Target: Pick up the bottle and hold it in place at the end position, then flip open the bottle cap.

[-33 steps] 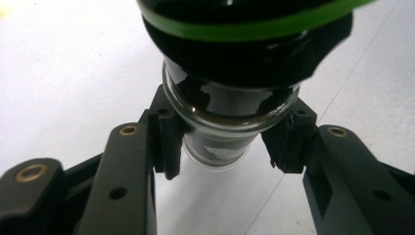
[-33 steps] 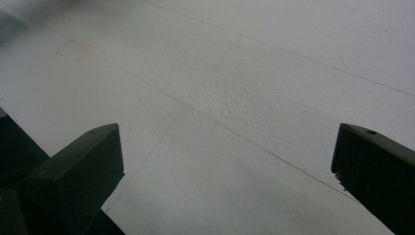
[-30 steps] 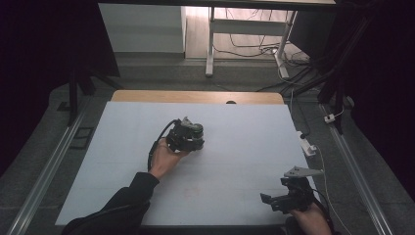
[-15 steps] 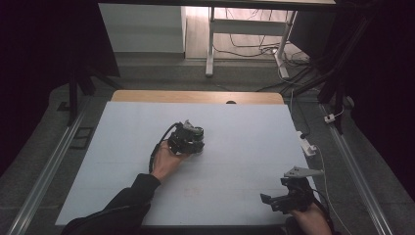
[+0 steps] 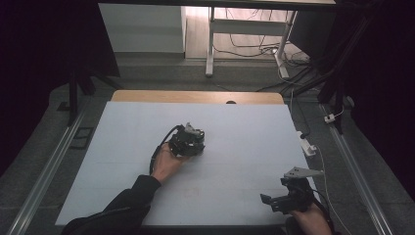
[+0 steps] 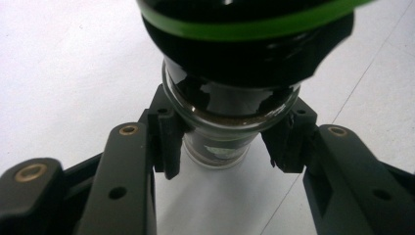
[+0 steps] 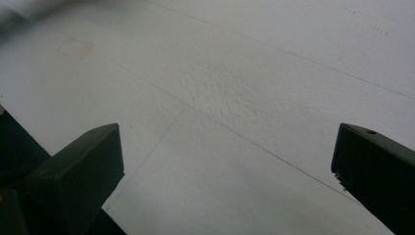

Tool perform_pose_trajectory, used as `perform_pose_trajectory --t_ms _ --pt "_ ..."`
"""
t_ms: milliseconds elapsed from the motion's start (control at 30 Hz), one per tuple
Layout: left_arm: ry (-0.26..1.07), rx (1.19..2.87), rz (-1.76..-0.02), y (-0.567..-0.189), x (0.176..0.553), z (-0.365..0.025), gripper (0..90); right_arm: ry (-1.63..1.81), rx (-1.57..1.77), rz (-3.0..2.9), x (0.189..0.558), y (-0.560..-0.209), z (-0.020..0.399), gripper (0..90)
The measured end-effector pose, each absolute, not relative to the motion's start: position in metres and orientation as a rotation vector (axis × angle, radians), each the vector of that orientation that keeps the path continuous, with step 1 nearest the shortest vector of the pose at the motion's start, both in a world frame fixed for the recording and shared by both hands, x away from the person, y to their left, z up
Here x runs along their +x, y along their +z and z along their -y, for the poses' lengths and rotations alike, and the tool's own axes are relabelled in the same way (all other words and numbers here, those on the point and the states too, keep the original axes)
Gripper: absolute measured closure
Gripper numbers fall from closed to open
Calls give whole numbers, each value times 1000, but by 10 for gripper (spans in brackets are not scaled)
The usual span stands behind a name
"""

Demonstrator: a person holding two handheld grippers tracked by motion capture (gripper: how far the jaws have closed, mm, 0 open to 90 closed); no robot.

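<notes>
Where the table's (image 5: 122, 161) near edge meets the person's right hand (image 5: 309, 221), right gripper (image 7: 227, 161) low over the white surface, jaws spread wide apart with nothing between them but bare tabletop. Farther in, near the middle of the table, left hand (image 5: 167, 164) wrapped around the left gripper (image 6: 226, 147), jaws closed in against a dark glass jar (image 6: 222, 112), pads (image 6: 169, 139) pressing on its neck from both sides just under a wide black lid with a green band (image 6: 244, 24). Jar seen close up in the left gripper view, its glass shining, a pale label low on it, white table behind. Cable (image 5: 159, 149) looping from the left gripper back past the wrist. Beyond the white sheet, a strip of bare wood (image 5: 195, 96) along the table's far edge, then grey floor, a white stand (image 5: 210, 44) and loose wires (image 5: 254, 46).
</notes>
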State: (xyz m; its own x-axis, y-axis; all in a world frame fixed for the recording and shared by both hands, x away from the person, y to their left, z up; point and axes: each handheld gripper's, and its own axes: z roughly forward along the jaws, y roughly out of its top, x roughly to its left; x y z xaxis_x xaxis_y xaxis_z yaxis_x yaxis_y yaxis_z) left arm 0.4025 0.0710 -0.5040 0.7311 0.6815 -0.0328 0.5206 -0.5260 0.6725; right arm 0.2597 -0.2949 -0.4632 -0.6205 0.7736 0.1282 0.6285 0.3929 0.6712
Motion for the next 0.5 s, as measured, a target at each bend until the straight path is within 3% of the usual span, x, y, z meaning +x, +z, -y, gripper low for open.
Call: perform_pose_trajectory --t_ms 500 --pt "305 2239 -893 -506 402 -73 537 1034 1195 -2396 255 -460 293 0"
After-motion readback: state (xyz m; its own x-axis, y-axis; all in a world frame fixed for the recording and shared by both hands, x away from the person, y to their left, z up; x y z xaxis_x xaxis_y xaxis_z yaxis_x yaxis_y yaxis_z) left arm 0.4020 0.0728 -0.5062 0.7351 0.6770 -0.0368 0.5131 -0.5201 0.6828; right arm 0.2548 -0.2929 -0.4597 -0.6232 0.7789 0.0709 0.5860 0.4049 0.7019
